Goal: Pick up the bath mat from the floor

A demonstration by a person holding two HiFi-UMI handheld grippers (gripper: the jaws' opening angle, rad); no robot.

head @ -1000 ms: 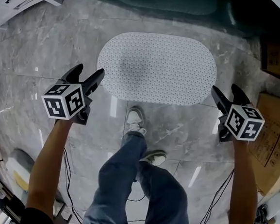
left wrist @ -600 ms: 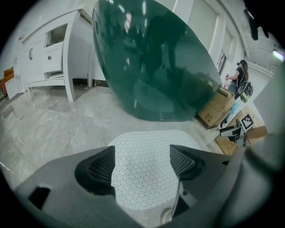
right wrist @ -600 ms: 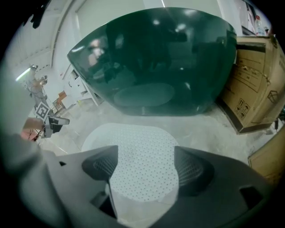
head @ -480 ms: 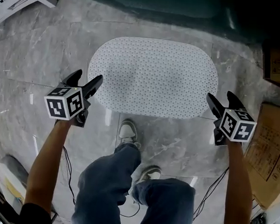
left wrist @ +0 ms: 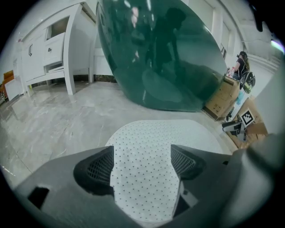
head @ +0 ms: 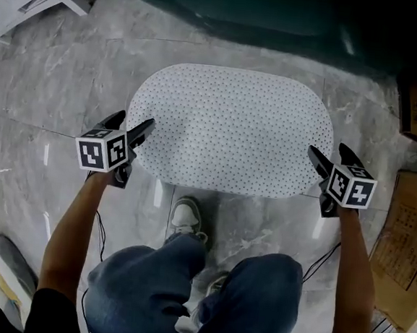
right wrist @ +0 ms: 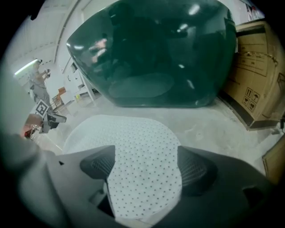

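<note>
Left gripper (head: 131,124) and right gripper (head: 328,151): jaws spread, just opened wider, framing the bath mat (head: 230,131) ends, untouched. Mat flat on floor (head: 71,78); grasp and lift outstanding.

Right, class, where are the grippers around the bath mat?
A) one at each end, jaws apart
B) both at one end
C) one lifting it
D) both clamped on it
A: the left gripper and right gripper sit at opposite ends of the bath mat, jaws just opened wider, pressing on nothing.
</note>
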